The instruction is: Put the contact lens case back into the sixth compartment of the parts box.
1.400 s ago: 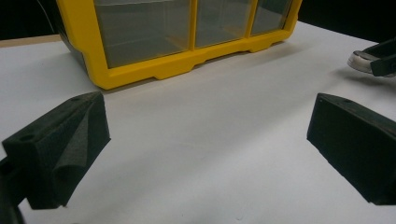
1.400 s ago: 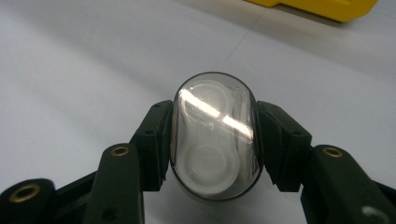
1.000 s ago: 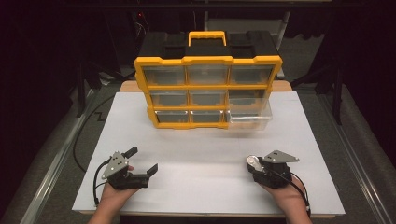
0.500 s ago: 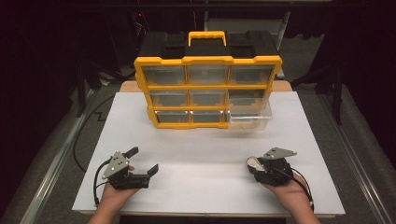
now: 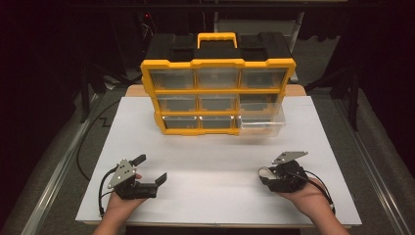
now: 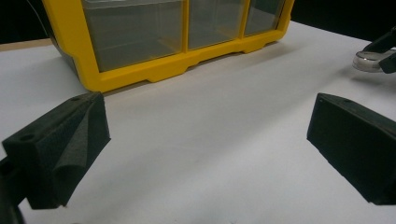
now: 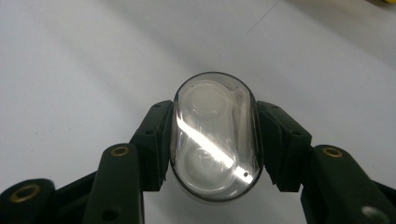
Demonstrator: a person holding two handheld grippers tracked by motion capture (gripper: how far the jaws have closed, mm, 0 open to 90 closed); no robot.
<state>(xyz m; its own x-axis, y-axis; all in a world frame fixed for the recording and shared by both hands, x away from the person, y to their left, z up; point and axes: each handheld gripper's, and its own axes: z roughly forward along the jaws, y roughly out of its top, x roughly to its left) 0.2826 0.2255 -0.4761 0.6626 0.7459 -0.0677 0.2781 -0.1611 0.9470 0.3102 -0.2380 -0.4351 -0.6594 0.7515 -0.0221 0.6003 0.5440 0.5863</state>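
Note:
A small clear oval plastic case [image 7: 215, 135] with white round parts inside is clamped by its sides in my right gripper [image 7: 215, 154], just above the white board. From above, the right gripper [image 5: 268, 177] and the case [image 5: 264, 171] sit at the front right. At the front left, my left gripper [image 5: 150, 168] rests with its jaws wide open and nothing between them. In its own view the left gripper [image 6: 208, 116] faces the yellow drawer organizer [image 6: 140, 74], with the clear case [image 6: 369, 60] at the far right.
The yellow and black organizer [image 5: 218, 93] with clear drawers stands upright at the back of the white board [image 5: 210, 147]. Its bottom right drawer [image 5: 262, 125] is pulled out toward me. Cables trail from both grippers. Dark floor surrounds the table.
My right gripper has shifted slightly with the clear case still in it. The left gripper has stayed where it was.

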